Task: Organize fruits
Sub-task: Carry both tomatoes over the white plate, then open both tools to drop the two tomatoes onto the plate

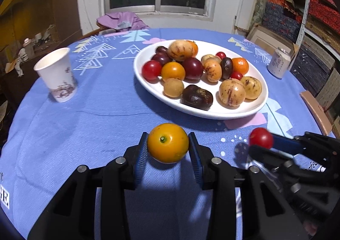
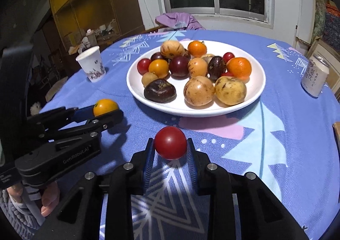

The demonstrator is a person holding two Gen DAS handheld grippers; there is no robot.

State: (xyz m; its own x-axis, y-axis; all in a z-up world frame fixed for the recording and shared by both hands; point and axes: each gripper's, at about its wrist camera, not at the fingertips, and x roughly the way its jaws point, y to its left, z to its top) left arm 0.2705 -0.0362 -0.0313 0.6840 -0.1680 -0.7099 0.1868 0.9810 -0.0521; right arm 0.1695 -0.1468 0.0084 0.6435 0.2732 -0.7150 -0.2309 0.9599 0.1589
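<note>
My left gripper [image 1: 167, 146] is shut on a yellow-orange tomato [image 1: 167, 142] and holds it just above the blue tablecloth, in front of the white plate [image 1: 212, 110]. My right gripper [image 2: 170, 148] is shut on a red tomato [image 2: 170, 142], also near the cloth in front of the plate [image 2: 191, 110]. The plate holds several fruits: red and yellow tomatoes, dark plums, speckled yellow fruits, oranges and a dark brown fruit. The right gripper and its red tomato [image 1: 261, 138] show at the right of the left wrist view. The left gripper and its yellow tomato [image 2: 105, 107] show at the left of the right wrist view.
A white paper cup [image 1: 56, 74] stands left of the plate. A drink can [image 1: 278, 62] stands at the table's right edge. A purple cloth [image 1: 121, 20] lies on a chair behind the table. Shelves with boxes stand to the right.
</note>
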